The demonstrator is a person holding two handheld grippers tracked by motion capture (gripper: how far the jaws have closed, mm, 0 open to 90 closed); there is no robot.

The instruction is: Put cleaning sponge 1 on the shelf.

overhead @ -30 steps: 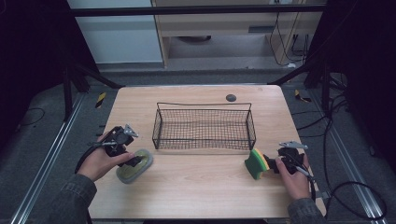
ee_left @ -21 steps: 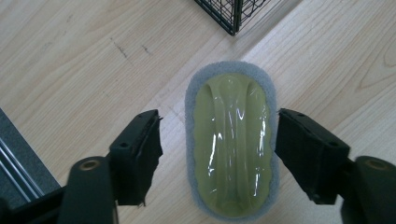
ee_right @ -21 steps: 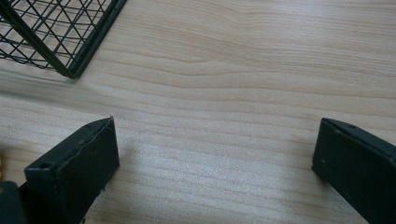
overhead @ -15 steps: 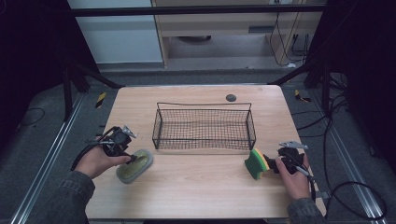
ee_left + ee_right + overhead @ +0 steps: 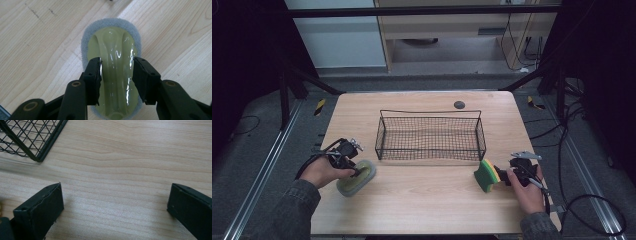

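Straddling the oval grey-rimmed, yellow-green scrubber on the light wooden desk, my left gripper fingers flank its handle, not yet closed — right gripper fingers gape over bare wood beside the black wire basket.

A light wooden table fills the middle of the high view. A small dark disc lies near its far edge, right of centre. Yellow-and-black striped strips lie on the grey floor at left and right. Black cables loop at lower right. A pale panel stands upper left.
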